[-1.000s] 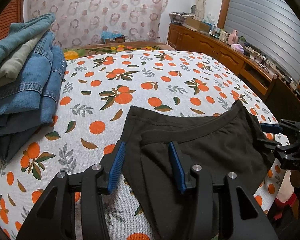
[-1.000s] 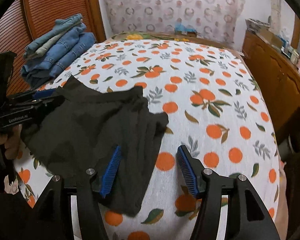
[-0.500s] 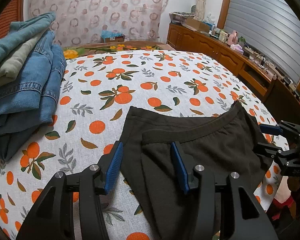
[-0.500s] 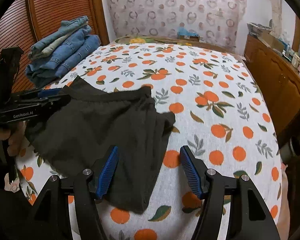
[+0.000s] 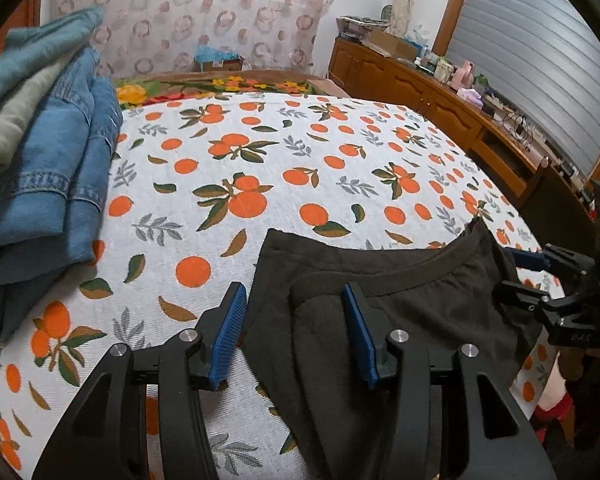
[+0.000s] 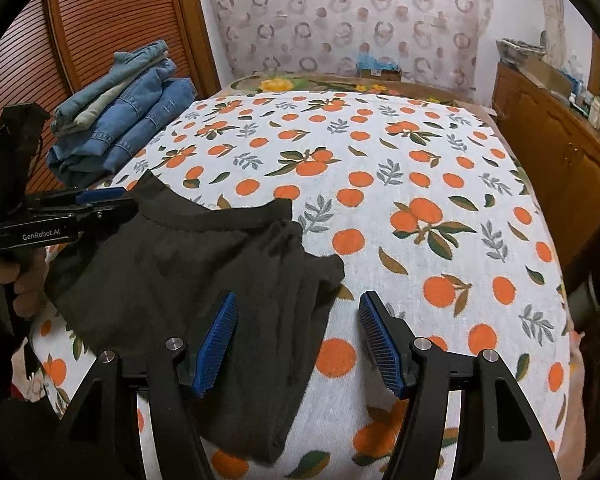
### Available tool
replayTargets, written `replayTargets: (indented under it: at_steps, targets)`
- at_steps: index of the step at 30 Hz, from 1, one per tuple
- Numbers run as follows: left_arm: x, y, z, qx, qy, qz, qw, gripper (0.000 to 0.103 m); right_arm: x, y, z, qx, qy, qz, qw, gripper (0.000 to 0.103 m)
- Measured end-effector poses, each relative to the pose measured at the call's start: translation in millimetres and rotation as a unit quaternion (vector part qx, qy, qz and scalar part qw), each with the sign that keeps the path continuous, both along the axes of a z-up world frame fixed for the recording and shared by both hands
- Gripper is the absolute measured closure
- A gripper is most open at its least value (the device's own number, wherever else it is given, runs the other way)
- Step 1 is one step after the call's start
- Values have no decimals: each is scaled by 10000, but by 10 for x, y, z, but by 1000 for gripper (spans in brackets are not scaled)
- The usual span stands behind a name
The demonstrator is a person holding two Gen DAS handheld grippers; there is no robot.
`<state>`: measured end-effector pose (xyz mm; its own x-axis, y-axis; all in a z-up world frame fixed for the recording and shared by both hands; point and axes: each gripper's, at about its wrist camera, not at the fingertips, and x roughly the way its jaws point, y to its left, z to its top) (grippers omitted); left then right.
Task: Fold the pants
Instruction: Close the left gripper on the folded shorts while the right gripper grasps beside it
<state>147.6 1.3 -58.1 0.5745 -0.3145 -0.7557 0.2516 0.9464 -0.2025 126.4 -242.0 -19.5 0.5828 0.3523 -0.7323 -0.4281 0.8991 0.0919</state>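
Dark brown pants [image 5: 400, 304] lie on the orange-print bedspread [image 5: 260, 168], partly folded, waistband towards the far side. My left gripper [image 5: 294, 336] is open, its blue pads straddling the pants' left edge just above the cloth. My right gripper [image 6: 298, 338] is open over the folded leg end of the pants [image 6: 188, 264]. Each gripper shows in the other's view: the right one [image 5: 528, 276] at the pants' right edge, the left one [image 6: 100, 204] at the waistband corner. Both look open and hold no cloth.
A stack of folded blue jeans [image 5: 40, 168] lies on the bed's left side, also in the right wrist view [image 6: 120, 120]. A wooden cabinet [image 5: 440, 100] with clutter runs along the right. A slatted wooden door [image 6: 100, 40] stands behind the jeans.
Both grippers have pulled back slightly and risen a little from the pants. The pants lie still on the bed.
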Motion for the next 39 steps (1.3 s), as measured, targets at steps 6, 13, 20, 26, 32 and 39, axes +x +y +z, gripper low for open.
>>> replayTargets:
  at_steps: [6,13,20,26,32,39]
  targets:
    - [-7,44,-21,-185,10,-6,9998,52,77,89,-26,20,-17,93,10000,55]
    - [-14,56,-23,-243,-19,26,9997,52,97,123,-54,90,-51,229,9997,71]
    - [-29,49,-17,-467,33,-54,9989,67,99,98,-84,192,-95,293,9993,79]
    - [-132,-3,48,-396,-178,-63,9990,86,79,89,-88,274,-79,336,9990,86]
    - [-367,-68,268,-261,-652,-31,9975,86,-1,100,-43,297,-259,362,9986,90]
    - [-592,-93,524,-223,-1074,-31,9940,86,-192,57,154,536,-631,449,9956,90]
